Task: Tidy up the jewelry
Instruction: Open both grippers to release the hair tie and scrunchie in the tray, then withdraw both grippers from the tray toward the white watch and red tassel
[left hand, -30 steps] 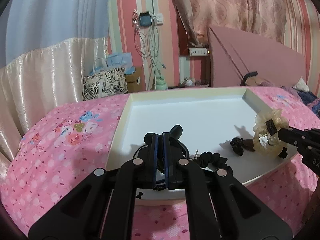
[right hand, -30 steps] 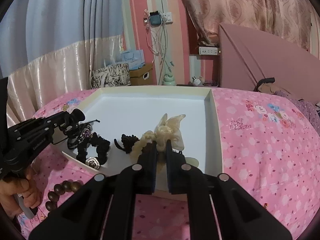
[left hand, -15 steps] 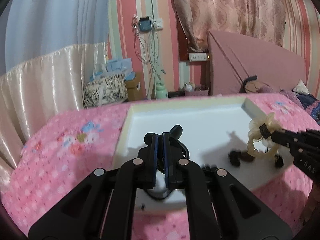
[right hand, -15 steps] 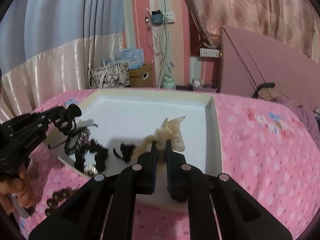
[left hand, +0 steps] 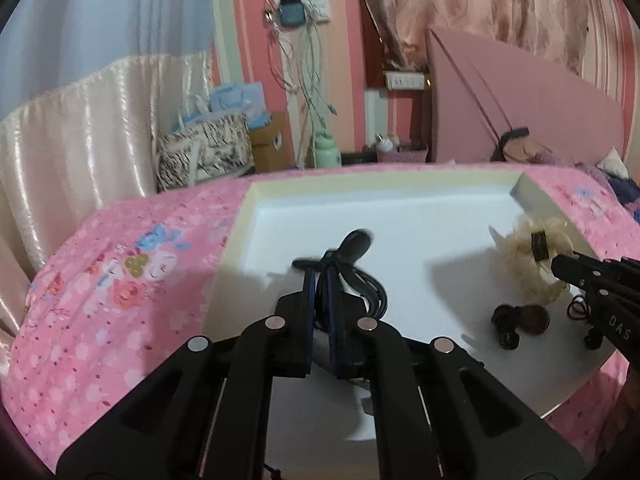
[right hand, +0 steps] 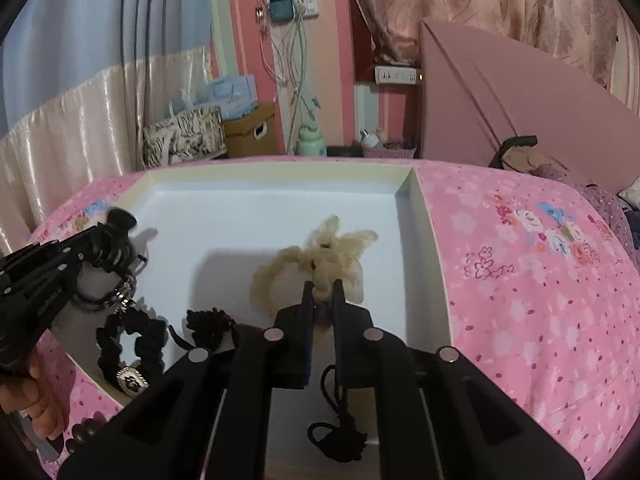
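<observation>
A white tray [left hand: 400,216] with a cream rim lies on a pink flowered bedspread. My left gripper [left hand: 320,276] is shut on a black hair tie [left hand: 356,256] and holds it above the tray's left part. My right gripper [right hand: 322,292] is shut on a cream frilly scrunchie [right hand: 320,260] above the tray's right part; the scrunchie also shows in the left wrist view [left hand: 536,256]. A black scrunchie [right hand: 132,340] with a silver charm and a small dark hair tie [right hand: 210,326] lie in the tray near its front edge.
A black cord [right hand: 340,432] lies in the tray under my right gripper. Dark wooden beads [right hand: 80,434] lie on the bedspread at the tray's front left corner. Bags and a cardboard box [right hand: 248,128] stand beyond the bed. A pink headboard [right hand: 500,100] rises at the right.
Both grippers have risen and moved forward over the tray, each keeping its hair tie lifted. The scrunchie now hangs clear of the tray floor.
</observation>
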`<state>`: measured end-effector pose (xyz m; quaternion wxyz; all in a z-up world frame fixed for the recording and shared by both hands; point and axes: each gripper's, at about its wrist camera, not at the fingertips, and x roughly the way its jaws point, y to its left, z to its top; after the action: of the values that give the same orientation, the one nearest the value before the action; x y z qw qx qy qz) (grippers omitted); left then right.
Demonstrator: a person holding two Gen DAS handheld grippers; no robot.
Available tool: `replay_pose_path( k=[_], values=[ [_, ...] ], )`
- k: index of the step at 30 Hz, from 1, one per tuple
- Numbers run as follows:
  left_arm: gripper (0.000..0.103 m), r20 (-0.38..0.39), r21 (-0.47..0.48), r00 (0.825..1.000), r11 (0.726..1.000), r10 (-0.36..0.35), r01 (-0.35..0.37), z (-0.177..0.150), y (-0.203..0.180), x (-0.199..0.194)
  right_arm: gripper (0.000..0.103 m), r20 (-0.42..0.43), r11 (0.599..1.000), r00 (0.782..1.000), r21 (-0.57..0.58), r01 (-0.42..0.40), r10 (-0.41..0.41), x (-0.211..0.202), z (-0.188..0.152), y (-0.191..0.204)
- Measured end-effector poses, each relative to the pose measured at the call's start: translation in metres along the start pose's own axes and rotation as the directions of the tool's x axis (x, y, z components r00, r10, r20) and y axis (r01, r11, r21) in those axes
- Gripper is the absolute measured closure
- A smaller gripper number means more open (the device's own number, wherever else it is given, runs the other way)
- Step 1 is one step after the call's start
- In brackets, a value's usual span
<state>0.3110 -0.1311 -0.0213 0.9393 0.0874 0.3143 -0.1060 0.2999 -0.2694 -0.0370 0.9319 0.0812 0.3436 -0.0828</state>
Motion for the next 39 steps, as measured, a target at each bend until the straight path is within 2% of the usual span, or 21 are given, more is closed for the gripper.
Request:
replay_pose_path(
  k=[5,7,8,9,10,13,15,17,21,24,28,34,39],
  values=[
    [0.099,-0.011,0.006,1.0,1.0,0.01,-0.01,-0.001,-0.002,0.003,0.092,-0.021,1.0,1.0,-0.014,0.005,-0.006,0.003,-0.002,0.003],
    [0.096,-0.005,0.001,1.0,1.0,0.017,-0.017,-0.001,-0.002,0.002,0.086,-0.019,1.0,1.0,-0.016,0.008,-0.009,0.001,-0.003,0.004],
    [0.09,0.001,-0.004,1.0,1.0,0.022,-0.022,-0.001,-0.001,0.001,0.069,-0.012,1.0,1.0,-0.02,0.009,-0.009,0.0,-0.003,0.005],
    [0.085,0.009,-0.01,1.0,1.0,0.03,-0.03,0.0,-0.001,0.0,0.048,-0.001,1.0,1.0,-0.023,0.015,-0.015,-0.003,-0.004,0.006],
    [0.076,0.029,-0.02,0.998,0.999,0.051,-0.05,-0.001,0.0,-0.004,0.042,0.016,0.999,1.0,-0.027,0.02,-0.02,-0.006,-0.004,0.007],
    [0.073,0.097,-0.025,0.993,0.997,0.071,-0.069,-0.003,0.0,-0.016,0.04,0.066,0.998,0.997,-0.039,0.048,-0.045,-0.015,-0.004,0.009],
    [0.063,0.136,-0.024,0.986,0.995,0.095,-0.093,-0.003,-0.002,-0.024,0.04,0.094,0.997,0.994,-0.048,0.064,-0.059,-0.02,-0.006,0.01],
    [0.046,0.179,-0.029,0.976,0.992,0.125,-0.121,-0.005,-0.003,-0.032,0.037,0.136,0.995,0.988,-0.049,0.085,-0.078,-0.029,-0.007,0.012],
    [0.036,0.201,-0.056,0.971,0.991,0.127,-0.118,-0.004,0.001,-0.037,0.034,0.222,0.993,0.97,-0.045,0.109,-0.097,-0.045,-0.009,0.014],
    [0.034,0.206,-0.095,0.969,0.988,0.14,-0.122,-0.004,0.008,-0.039,0.034,0.27,0.991,0.956,-0.04,0.13,-0.115,-0.054,-0.009,0.015],
    [0.021,0.238,-0.105,0.961,0.987,0.141,-0.118,-0.005,0.008,-0.046,0.034,0.326,0.991,0.938,-0.026,0.129,-0.114,-0.065,-0.012,0.013],
    [0.018,0.276,-0.102,0.948,0.986,0.156,-0.133,-0.007,0.004,-0.054,0.034,0.334,0.988,0.931,0.003,0.153,-0.145,-0.081,-0.023,0.009],
    [0.016,0.272,-0.116,0.948,0.983,0.167,-0.14,-0.008,0.007,-0.055,0.032,0.339,0.983,0.926,-0.018,0.183,-0.166,-0.094,-0.036,0.017]
  ],
)
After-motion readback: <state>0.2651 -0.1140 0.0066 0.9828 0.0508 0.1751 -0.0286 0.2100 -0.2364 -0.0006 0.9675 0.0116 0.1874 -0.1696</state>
